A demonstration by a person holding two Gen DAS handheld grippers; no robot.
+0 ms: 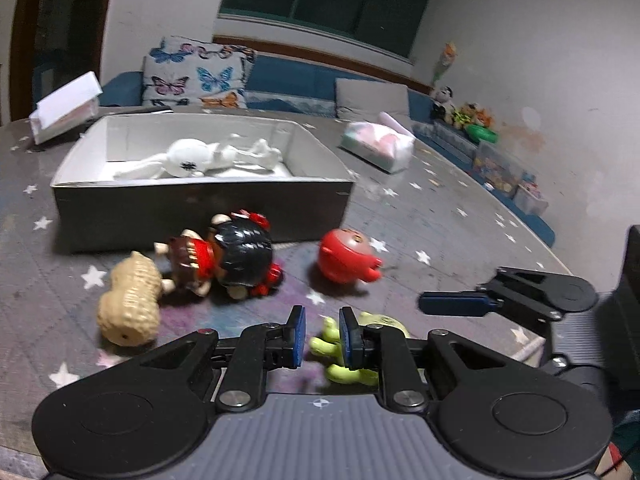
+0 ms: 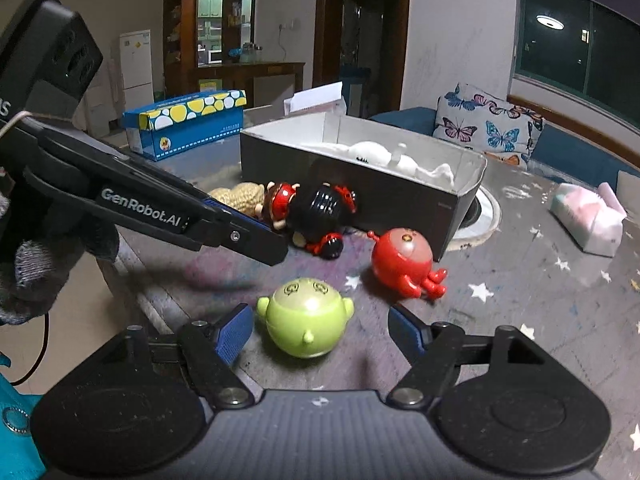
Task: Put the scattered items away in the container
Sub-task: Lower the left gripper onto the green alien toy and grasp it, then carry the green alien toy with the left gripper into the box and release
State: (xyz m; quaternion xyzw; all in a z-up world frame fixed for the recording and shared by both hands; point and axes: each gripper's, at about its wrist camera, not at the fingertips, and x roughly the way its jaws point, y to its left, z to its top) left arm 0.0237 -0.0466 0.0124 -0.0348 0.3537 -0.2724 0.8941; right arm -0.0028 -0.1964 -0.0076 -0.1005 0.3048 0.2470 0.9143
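1. Left wrist view: the left gripper (image 1: 322, 338) hangs low over the star-print table (image 1: 460, 248), its blue pads a narrow gap apart and pinching nothing; the green toy (image 1: 352, 374) shows partly behind the right-hand pad, not between the two. Ahead lie a knitted peanut (image 1: 130, 306), a black-haired doll (image 1: 228, 264) and a red octopus toy (image 1: 346, 256), all on the table in front of the grey box (image 1: 200, 212). A white plush (image 1: 208, 158) already lies inside that box. One finger of the right gripper (image 1: 456, 303) reaches in from the right.

2. Right wrist view: the right gripper (image 2: 320, 330) stands spread wide, one pad on either side of the green toy (image 2: 305, 322), neither touching it. The left gripper (image 2: 260, 242) points down toward the doll (image 2: 316, 210). The red octopus toy (image 2: 402, 260) rests just in front of the box (image 2: 360, 196).

3. The risk, as it looks from here: the green toy is round and glossy, so pads closing off-centre could squirt it away across the table. The two grippers also work close together, and a hurried move could knock one against the other or scatter the doll.
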